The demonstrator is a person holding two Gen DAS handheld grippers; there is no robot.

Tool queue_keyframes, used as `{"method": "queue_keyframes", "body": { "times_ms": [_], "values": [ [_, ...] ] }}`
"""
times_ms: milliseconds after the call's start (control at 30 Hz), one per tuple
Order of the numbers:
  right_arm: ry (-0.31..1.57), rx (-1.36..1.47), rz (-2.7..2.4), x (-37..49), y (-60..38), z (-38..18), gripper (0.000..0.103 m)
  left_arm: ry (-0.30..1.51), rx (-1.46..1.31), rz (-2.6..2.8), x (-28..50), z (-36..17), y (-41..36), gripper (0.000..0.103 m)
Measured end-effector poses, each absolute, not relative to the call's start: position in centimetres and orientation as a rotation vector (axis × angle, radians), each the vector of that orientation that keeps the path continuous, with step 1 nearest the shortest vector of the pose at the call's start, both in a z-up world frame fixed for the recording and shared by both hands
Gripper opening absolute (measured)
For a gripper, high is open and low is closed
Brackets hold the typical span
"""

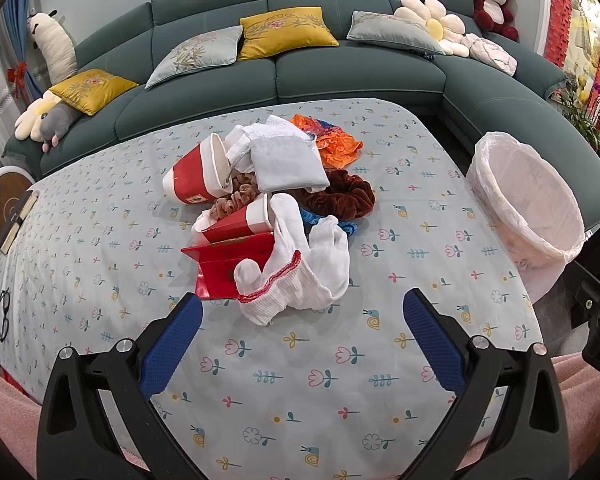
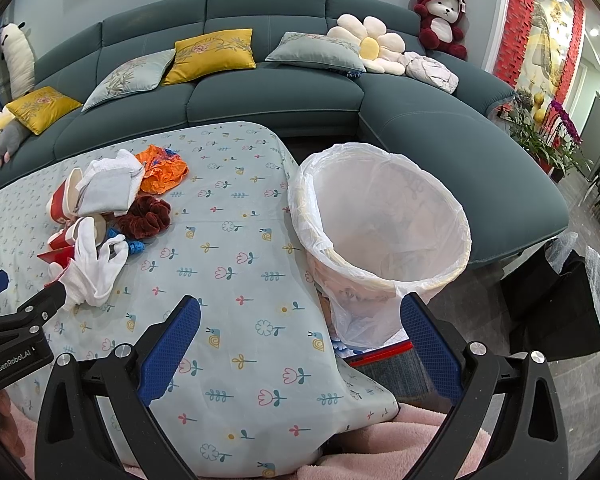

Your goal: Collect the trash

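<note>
A pile lies mid-table: two red-and-white paper cups (image 1: 200,172) (image 1: 236,222) on their sides, a red folded card (image 1: 228,266), a white glove (image 1: 300,276), an orange wrapper (image 1: 332,140), a grey cloth pouch (image 1: 288,164), and brown scrunchies (image 1: 340,196). My left gripper (image 1: 300,312) is open and empty, just in front of the glove. My right gripper (image 2: 300,316) is open and empty, over the table's right edge, in front of the white-lined trash bin (image 2: 384,216). The bin (image 1: 528,196) stands off the table's right side. The pile also shows in the right wrist view (image 2: 108,208).
The table wears a floral cloth (image 1: 284,380). A teal sofa (image 1: 300,72) with cushions and plush toys wraps behind it. Glasses (image 1: 4,312) lie at the table's left edge. A black box (image 2: 560,304) sits on the floor at right.
</note>
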State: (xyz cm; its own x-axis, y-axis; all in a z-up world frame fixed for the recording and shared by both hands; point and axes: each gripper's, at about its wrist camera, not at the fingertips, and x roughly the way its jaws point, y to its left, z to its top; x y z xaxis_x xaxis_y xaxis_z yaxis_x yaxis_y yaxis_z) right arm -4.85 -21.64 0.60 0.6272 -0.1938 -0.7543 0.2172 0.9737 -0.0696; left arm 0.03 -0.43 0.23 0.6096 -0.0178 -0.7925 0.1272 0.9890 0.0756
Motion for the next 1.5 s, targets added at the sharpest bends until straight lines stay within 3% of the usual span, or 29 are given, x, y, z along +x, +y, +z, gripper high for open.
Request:
{"method": "queue_keyframes", "body": {
  "times_ms": [767, 967, 1500],
  "values": [
    [0.838, -0.009, -0.234, -4.5, -20.6, 2.1, 0.096, 0.873, 0.09, -0.095, 1.4, 1.6, 1.6, 0.096],
    [0.822, 0.007, -0.186, -3.1, -18.7, 3.0, 0.096, 0.96, -0.004, -0.1, 4.1, 0.6, 5.1, 0.096],
    [0.94, 0.053, -0.048, 3.4, -11.7, -3.2, 0.096, 1.011, -0.148, -0.068, 7.5, -3.7, 9.8, 0.096]
  ]
}}
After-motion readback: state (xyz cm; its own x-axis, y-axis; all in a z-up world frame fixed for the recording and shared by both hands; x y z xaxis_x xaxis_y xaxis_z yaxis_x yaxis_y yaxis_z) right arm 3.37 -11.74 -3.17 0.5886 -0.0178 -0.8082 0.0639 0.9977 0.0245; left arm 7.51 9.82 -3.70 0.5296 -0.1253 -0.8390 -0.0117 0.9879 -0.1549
